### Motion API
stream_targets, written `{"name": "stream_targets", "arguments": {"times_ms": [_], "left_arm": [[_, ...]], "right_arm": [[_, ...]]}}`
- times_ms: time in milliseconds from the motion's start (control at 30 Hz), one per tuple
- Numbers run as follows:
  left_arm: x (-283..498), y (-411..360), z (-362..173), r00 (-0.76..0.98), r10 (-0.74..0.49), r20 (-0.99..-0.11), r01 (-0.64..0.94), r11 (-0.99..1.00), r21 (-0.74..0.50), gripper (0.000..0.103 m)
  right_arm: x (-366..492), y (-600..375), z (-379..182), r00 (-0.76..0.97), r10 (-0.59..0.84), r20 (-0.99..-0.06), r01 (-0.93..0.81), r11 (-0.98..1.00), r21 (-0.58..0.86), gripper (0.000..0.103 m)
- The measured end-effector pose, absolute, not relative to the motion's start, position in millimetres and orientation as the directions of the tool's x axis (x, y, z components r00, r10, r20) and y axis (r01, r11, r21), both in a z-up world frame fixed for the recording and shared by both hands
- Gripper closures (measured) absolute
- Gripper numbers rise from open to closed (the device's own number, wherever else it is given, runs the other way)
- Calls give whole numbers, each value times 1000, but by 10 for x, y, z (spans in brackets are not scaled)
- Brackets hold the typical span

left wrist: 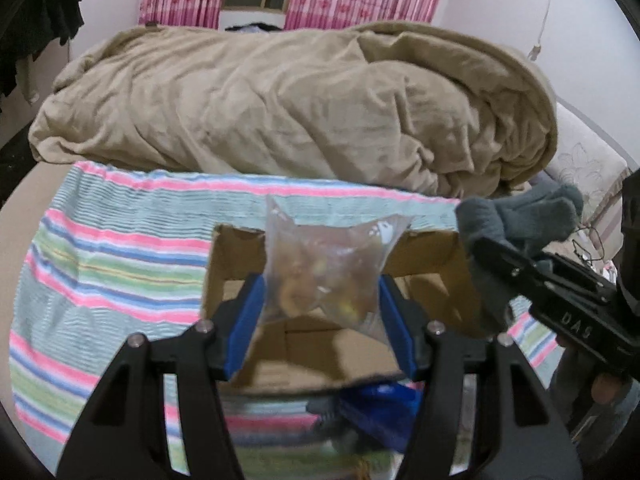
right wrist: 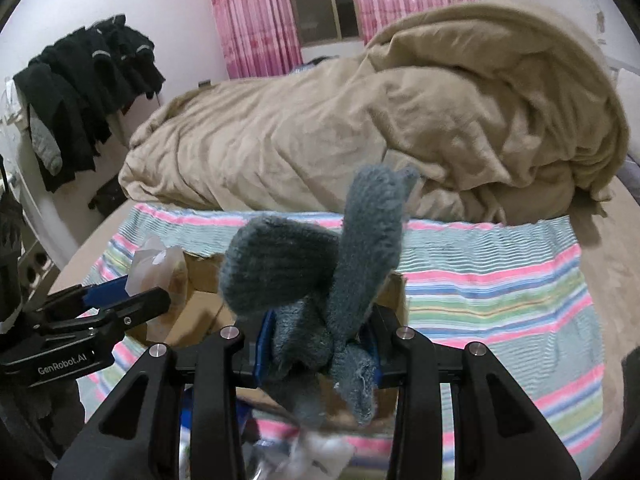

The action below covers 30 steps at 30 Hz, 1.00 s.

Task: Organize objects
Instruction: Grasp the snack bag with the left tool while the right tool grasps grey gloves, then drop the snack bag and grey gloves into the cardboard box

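My left gripper [left wrist: 320,304] is shut on a clear plastic bag [left wrist: 328,264] with brownish bits inside, held above an open cardboard box [left wrist: 320,352] on the striped cloth. My right gripper [right wrist: 316,344] is shut on a grey-blue knitted glove [right wrist: 304,264], its fingers sticking up, over the same box [right wrist: 200,304]. In the left wrist view the right gripper [left wrist: 500,256] and the glove [left wrist: 520,212] sit at the box's right edge. In the right wrist view the left gripper [right wrist: 120,300] with the bag [right wrist: 156,264] is at the box's left side.
A striped cloth [left wrist: 100,260] covers the bed. A bunched tan blanket [left wrist: 300,108] lies behind the box. Dark blue and white items [left wrist: 372,408] lie in front of the box. Black clothes [right wrist: 80,92] hang at the left wall. Pink curtains [right wrist: 256,16] hang at the back.
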State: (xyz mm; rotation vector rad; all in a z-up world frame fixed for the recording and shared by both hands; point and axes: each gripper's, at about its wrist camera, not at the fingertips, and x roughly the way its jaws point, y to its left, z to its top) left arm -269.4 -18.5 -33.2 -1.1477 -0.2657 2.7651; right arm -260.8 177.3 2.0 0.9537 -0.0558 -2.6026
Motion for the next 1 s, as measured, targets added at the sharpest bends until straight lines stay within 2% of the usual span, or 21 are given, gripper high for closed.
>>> {"name": "stream_targets", "arguments": {"times_ms": [333,400,433,500,533,567,767,1000], "left_arm": [[-2948,-120,-688,-638,185,-747,-30,-976,-216,41],[-2956,-110,-715,-628,172,-759,-21,-979,-203,40],[-2956,-107,-712,-624,167,-764,-18,-980,-199,40],[-2923,-106,-661,-630,160,-760,-15,-981,-194,32],[-2901,-114,-624,-636,159,-755,-14,-981,-195,30],[-2867,-119,-574,-643,158,-749,-15,-981,-194,28],[-2509,-166,-230,-687,141,-713,-8,-982,-187,20],[-1969,-195,156,-730,159,-665,-26,-978,-206,19]], "right_arm": [[-2887,1575,-373,-642,-347,-684,336,-929,156,63],[-2889,1580,-381,-640,-350,-685,335,-928,161,60],[-2888,1589,-375,-638,-353,-685,335,-927,166,56],[-2873,1602,-346,-639,-356,-682,335,-927,170,43],[-2855,1610,-314,-643,-357,-677,334,-927,171,34],[-2842,1618,-279,-648,-357,-673,331,-928,173,30],[-2593,1671,1,-681,-357,-640,316,-931,182,30],[-2105,1699,319,-718,-354,-599,317,-933,172,30]]}}
